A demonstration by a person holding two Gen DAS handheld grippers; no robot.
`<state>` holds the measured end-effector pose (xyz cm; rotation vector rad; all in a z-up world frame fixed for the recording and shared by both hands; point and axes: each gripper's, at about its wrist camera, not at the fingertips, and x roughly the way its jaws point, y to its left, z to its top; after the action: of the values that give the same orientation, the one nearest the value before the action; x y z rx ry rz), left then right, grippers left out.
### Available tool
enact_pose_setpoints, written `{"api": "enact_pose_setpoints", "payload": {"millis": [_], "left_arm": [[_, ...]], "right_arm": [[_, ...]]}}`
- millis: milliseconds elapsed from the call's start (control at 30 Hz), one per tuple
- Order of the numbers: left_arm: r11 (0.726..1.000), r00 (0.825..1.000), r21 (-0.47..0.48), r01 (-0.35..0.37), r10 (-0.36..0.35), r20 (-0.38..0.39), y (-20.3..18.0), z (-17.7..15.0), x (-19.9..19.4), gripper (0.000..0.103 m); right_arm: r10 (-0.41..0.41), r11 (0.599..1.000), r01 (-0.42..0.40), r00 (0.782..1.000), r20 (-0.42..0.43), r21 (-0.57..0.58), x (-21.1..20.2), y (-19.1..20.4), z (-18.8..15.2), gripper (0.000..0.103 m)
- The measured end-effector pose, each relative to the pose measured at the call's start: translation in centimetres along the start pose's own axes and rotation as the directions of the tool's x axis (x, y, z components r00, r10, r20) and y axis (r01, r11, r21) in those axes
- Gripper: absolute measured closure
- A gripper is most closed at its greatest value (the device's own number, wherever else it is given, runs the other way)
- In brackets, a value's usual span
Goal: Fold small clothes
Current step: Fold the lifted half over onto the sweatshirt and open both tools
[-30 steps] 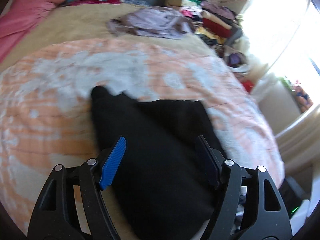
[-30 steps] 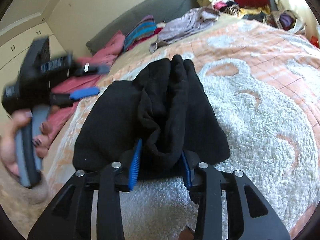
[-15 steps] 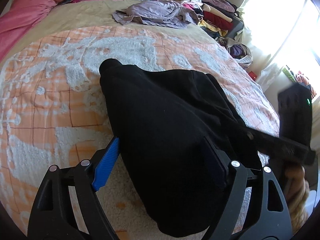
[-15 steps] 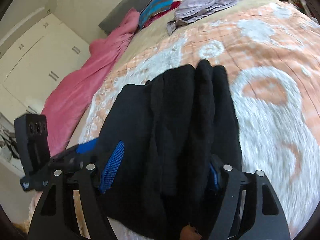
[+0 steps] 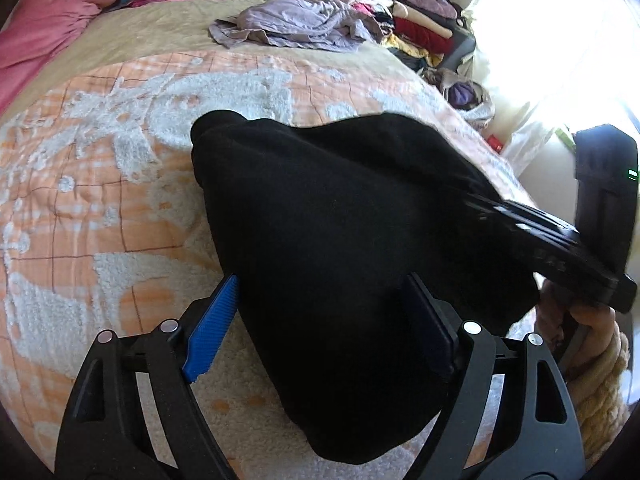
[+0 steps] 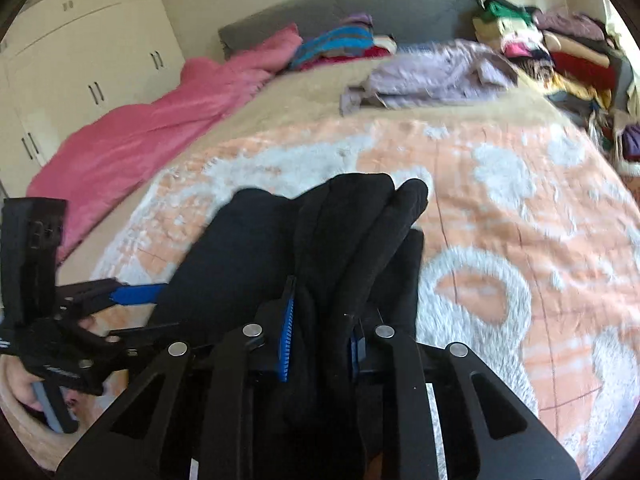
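A black garment, soft, matte and fleecy, lies bunched on the bed, over a plush peach blanket with raised white looped patterns. The cloth is doubled into thick rounded folds; in the right wrist view three rolled ridges end in blunt lobes at its far end.

The left gripper has its ribbed blue pads standing wide apart, the near end of the garment lying between them; the left pad sits clear of the cloth, so the jaws are open around it, not pinching. The right gripper has just been closing its jaws, and they now squeeze a thick fold of the garment between the blue pads.

The garment's long axis runs away from both grippers towards the grey headboard, wider at the near end and narrowing to the rounded far tip. A crumpled lilac cloth lies well beyond it.
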<state>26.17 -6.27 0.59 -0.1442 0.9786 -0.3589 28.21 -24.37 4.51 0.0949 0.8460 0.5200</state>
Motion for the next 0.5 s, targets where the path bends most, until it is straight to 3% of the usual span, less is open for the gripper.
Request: {"api": "enact_pose_setpoints", "payload": {"millis": [100, 167, 233, 500], "left_arm": [[1.0, 1.0, 0.003, 0.0, 0.0, -0.017, 0.0, -0.7, 0.5, 0.027], [1.0, 1.0, -0.009, 0.008, -0.008, -0.023, 0.2, -1.0, 0.6, 0.027], [1.0, 1.0, -0.025, 0.018, -0.018, -0.023, 0.5, -1.2, 0.6, 0.027], [1.0, 1.0, -0.025, 0.009, -0.009, -0.013, 0.4, -1.7, 0.0, 0.027]], "right_arm": [[-0.023, 0.999, 0.025, 0.999, -0.045, 0.034, 1.7, -1.2, -1.5, 0.083], [-0.016, 0.997, 0.018, 0.999, -0.03, 0.071, 1.8, -1.8, -2.2, 0.081], [-0.021, 0.995, 0.023, 1.0, -0.02, 0.099, 1.9, -2.0, -2.2, 0.068], [0.025, 0.988, -0.024, 1.0, -0.006, 0.152, -0.7, -1.7, -3.6, 0.055]]}}
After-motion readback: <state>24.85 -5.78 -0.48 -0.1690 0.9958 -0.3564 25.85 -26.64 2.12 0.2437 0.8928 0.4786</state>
